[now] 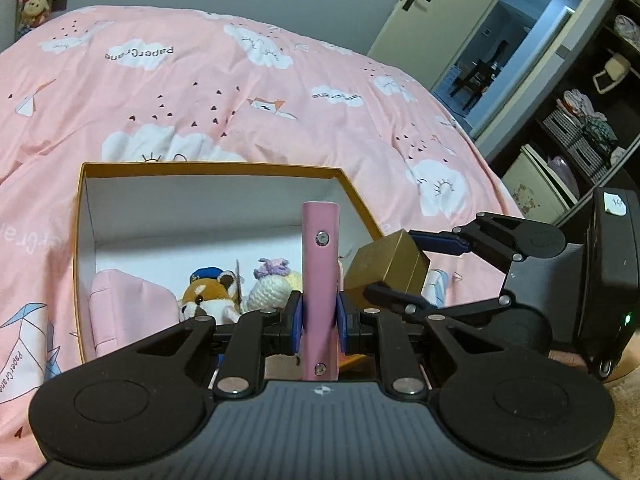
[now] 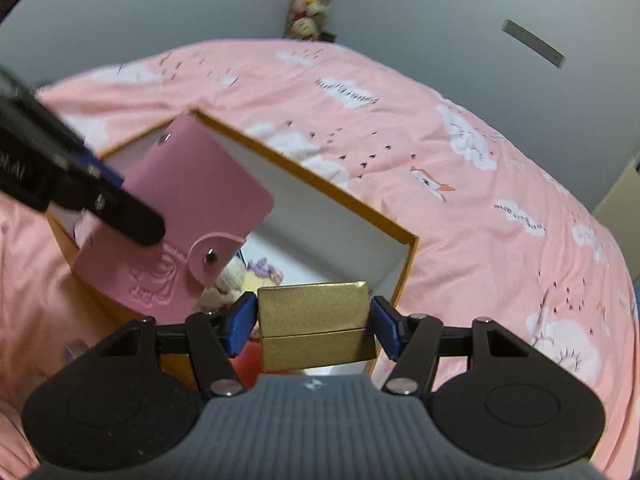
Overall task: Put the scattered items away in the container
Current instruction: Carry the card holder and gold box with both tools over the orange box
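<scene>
My left gripper (image 1: 319, 322) is shut on a pink snap-button card wallet (image 1: 320, 288), held edge-on and upright over the near side of the open orange box (image 1: 208, 169). In the right wrist view the same wallet (image 2: 188, 208) shows its flat face above the box rim (image 2: 320, 178). My right gripper (image 2: 314, 326) is shut on a small gold box (image 2: 314, 320), held over the orange box's near right corner; that gold box (image 1: 386, 268) sits just right of the wallet. A plush fox (image 1: 208, 296) and crocheted toys (image 1: 268, 280) lie inside.
The orange box rests on a bed with a pink cloud-print duvet (image 1: 240, 92). A folded pink cloth (image 1: 132, 304) fills the box's left part. Dark shelves (image 1: 580, 120) and an open door (image 1: 480, 52) stand at the right. Plush toys (image 2: 312, 4) hang on the far wall.
</scene>
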A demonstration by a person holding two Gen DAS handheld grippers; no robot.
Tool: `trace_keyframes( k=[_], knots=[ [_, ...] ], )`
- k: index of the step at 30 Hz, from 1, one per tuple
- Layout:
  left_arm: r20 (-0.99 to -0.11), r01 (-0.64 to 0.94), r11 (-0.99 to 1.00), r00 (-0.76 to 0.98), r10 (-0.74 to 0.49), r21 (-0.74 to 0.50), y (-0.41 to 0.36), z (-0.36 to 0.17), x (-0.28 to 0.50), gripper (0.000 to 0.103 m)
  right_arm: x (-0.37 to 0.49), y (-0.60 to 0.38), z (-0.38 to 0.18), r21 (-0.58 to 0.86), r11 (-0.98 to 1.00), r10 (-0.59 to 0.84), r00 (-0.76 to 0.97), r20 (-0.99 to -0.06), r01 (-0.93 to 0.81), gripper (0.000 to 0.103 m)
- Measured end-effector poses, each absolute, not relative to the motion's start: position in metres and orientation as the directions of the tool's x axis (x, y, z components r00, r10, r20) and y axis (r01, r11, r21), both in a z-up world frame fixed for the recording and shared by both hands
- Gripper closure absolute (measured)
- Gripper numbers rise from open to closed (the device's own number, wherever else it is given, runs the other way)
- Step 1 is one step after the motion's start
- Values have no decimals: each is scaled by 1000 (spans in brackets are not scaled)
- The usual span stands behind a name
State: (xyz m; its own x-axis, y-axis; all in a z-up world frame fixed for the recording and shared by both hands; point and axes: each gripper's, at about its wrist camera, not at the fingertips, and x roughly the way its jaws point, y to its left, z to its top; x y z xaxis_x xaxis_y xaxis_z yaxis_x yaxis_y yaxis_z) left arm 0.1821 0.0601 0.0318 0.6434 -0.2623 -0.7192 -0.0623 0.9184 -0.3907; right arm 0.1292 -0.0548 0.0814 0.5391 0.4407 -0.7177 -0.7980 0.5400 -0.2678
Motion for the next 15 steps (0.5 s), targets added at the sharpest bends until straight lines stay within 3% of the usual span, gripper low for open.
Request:
trace_keyframes(
  k=[8,15],
  knots=[
    [-709,-147,890,666,-234,-432,65,9,178,84,134,-30,56,-397,413,338,542,-769,-820,39],
    [-676,-184,842,692,-255,-507,78,-7,173,83,139,-18,42,-394,368,292,507,-811,-842,39]
  ],
)
